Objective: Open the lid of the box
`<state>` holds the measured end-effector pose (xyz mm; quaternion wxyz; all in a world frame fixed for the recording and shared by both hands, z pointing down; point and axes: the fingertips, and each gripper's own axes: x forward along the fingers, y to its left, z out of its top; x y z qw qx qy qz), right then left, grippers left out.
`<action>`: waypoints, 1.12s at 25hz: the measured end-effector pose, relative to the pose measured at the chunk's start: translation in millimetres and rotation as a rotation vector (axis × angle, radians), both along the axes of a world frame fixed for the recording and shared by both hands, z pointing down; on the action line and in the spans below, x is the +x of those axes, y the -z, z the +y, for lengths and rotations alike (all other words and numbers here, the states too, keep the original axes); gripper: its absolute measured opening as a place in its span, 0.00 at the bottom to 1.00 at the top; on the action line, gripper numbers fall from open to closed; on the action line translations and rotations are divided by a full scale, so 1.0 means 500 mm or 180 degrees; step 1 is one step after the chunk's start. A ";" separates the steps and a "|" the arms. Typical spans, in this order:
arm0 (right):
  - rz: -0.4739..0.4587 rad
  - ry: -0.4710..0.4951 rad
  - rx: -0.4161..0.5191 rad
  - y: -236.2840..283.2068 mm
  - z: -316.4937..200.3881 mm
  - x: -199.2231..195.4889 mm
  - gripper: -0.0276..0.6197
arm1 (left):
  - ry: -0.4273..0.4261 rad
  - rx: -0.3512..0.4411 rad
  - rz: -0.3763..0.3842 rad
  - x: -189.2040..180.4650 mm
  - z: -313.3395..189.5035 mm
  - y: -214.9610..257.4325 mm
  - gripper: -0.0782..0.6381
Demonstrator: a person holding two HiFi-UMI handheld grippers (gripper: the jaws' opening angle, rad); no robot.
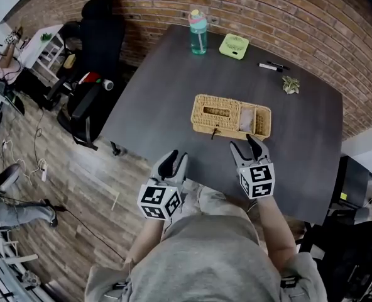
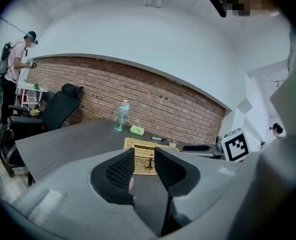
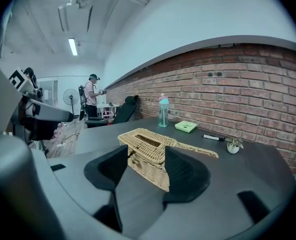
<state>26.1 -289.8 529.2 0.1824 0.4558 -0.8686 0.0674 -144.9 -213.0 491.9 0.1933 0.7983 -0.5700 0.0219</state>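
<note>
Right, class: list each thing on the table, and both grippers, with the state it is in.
Box: upright, slotted lid down; right end unclear.
Bottle: upright, cap on.
Fan: lying flat.
Pen: lying flat.
Plant: upright.
Left gripper: open, empty.
Right gripper: open, empty.

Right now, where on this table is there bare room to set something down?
Largest bare patch: the table's left half, between the wicker box and the left edge, this side of the bottle. A smaller one lies right of the wicker box, this side of the plant. The far edge is crowded: bottle, fan, pen, plant.
</note>
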 end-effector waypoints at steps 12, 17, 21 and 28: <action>0.0453 0.0055 -0.0241 -0.094 -0.085 -0.011 0.39 | 0.0007 -0.0074 -0.0003 -0.002 -0.090 -0.002 0.28; 0.0677 0.0091 -0.0266 -0.119 -0.101 -0.015 0.39 | 0.0023 -0.0100 -0.0011 -0.007 -0.107 -0.006 0.28; 0.0811 0.0066 -0.0284 -0.131 -0.111 -0.013 0.39 | 0.0038 -0.0110 -0.0014 -0.013 -0.115 -0.007 0.28; 0.0843 0.0062 -0.0313 -0.142 -0.118 -0.019 0.39 | 0.0050 -0.0115 -0.0024 -0.021 -0.123 -0.009 0.28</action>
